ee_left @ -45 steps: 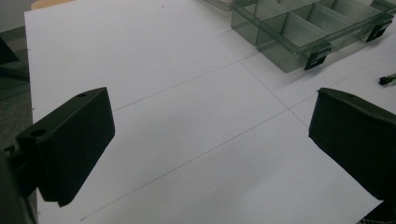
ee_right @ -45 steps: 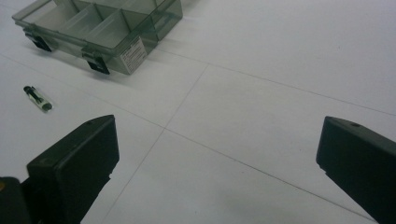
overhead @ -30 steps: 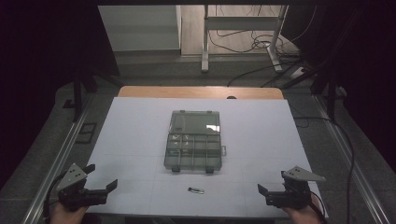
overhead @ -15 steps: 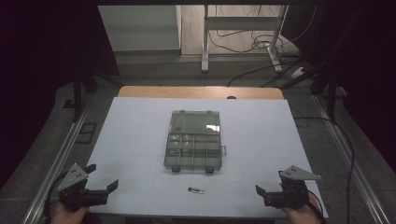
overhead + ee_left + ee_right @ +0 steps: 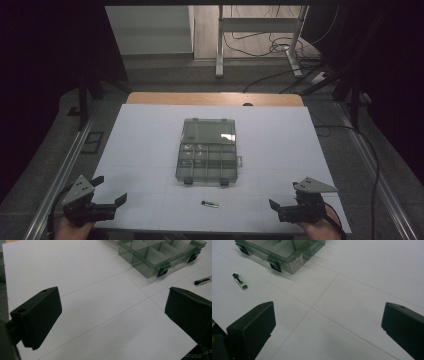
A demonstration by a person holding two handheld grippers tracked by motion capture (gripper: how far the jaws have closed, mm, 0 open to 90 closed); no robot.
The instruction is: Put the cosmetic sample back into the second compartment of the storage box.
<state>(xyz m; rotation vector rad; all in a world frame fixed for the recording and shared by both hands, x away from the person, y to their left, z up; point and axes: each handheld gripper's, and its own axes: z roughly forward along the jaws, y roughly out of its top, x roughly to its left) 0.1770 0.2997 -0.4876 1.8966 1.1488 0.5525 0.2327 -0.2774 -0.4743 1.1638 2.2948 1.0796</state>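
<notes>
Resting low at the table's (image 5: 150, 140) near corners, the left gripper (image 5: 111, 201) and right gripper (image 5: 281, 210) both gape wide, holding nothing. One small vial (image 5: 210, 203) lies between them, just before one clear compartment box (image 5: 207, 157).

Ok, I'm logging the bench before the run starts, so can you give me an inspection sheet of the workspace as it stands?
Surface: white table with thin grid lines, bare wood strip at the far edge.
Job's things: clear divided box, lid open, near the middle; small vial lying flat just in front of it, apart from it.
Clutter: nothing seen.
Grippers: left gripper and right gripper both open, holding nothing, at the near corners of the table.
Cables: loose cables on the floor beyond the table.
Surroundings: dark room, metal stand legs at the back, rails along both sides.
</notes>
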